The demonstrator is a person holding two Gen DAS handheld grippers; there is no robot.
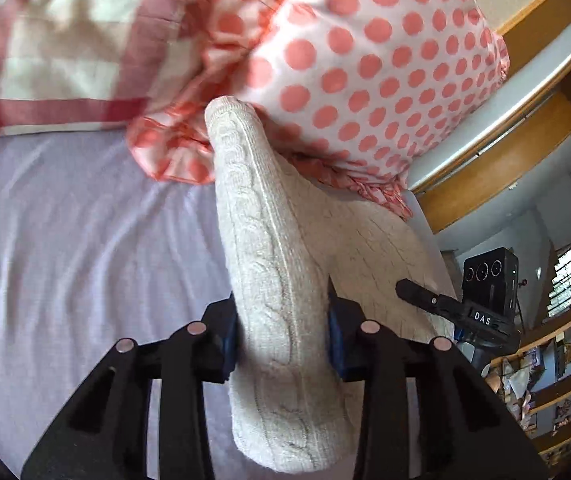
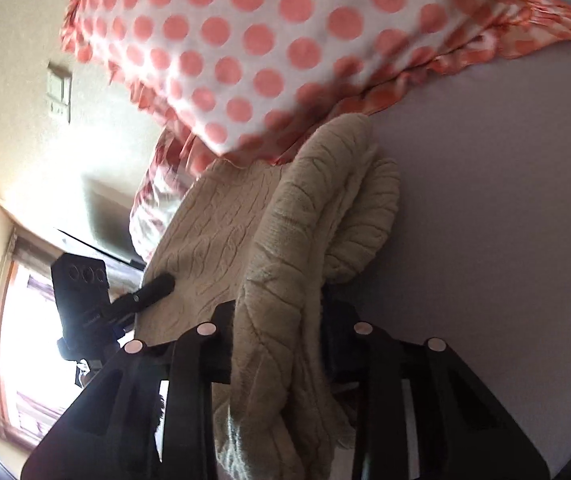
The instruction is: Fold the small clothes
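A cream cable-knit garment (image 1: pixel 269 264) is held up above the lilac bed sheet (image 1: pixel 65 240). My left gripper (image 1: pixel 281 336) is shut on one bunched edge of it; the knit hangs down between the fingers. My right gripper (image 2: pixel 277 344) is shut on another bunched edge of the same knit (image 2: pixel 285 248). The cloth stretches between the two grippers. In the left wrist view the right gripper's finger (image 1: pixel 425 298) shows against the knit. In the right wrist view the left gripper's finger (image 2: pixel 153 290) shows the same way.
A white pillow with coral dots and a frill (image 1: pixel 373 60) lies just behind the knit; it also shows in the right wrist view (image 2: pixel 245 40). A red-checked pillow (image 1: pixel 57 48) lies to the left. Wooden shelves (image 1: pixel 525 140) and a window (image 2: pixel 13 340) stand beyond the bed edge.
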